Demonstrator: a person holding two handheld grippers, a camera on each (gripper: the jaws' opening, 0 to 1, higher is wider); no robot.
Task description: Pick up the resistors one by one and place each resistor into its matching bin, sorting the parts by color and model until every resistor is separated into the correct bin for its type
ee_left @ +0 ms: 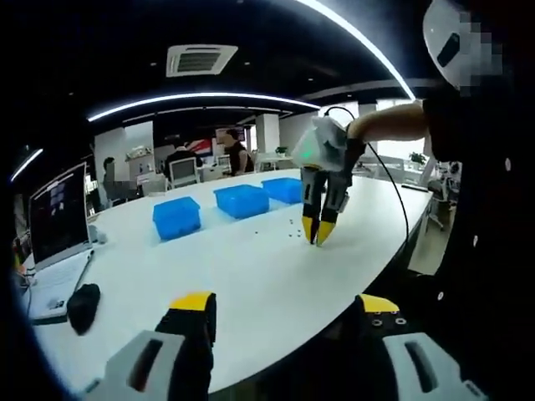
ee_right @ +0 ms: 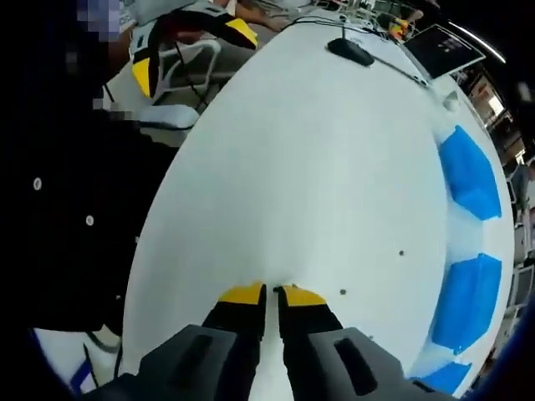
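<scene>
Three blue bins point(ee_left: 176, 217) point(ee_left: 242, 200) point(ee_left: 284, 190) stand in a row at the far side of the white table point(ee_left: 251, 276). Small dark resistors point(ee_left: 289, 230) lie scattered in front of them. In the left gripper view my right gripper point(ee_left: 318, 238) points down, its yellow tips together on the table beside the resistors. My left gripper point(ee_left: 286, 302) hovers open over the near table edge. In the right gripper view my right gripper point(ee_right: 272, 296) is shut with only a thin slit; I cannot see anything in it. Loose resistors point(ee_right: 342, 291) point(ee_right: 401, 252) lie to its right, the bins point(ee_right: 468, 174) point(ee_right: 468, 301) beyond. The left gripper point(ee_right: 192, 52) shows at the top.
A laptop point(ee_left: 58, 217) and a black mouse point(ee_left: 84, 305) sit at the table's left end, also the laptop point(ee_right: 443, 48) and mouse point(ee_right: 349, 50) at the top of the right gripper view. A person's dark clothing point(ee_left: 493, 251) borders the table edge. People and desks stand far behind.
</scene>
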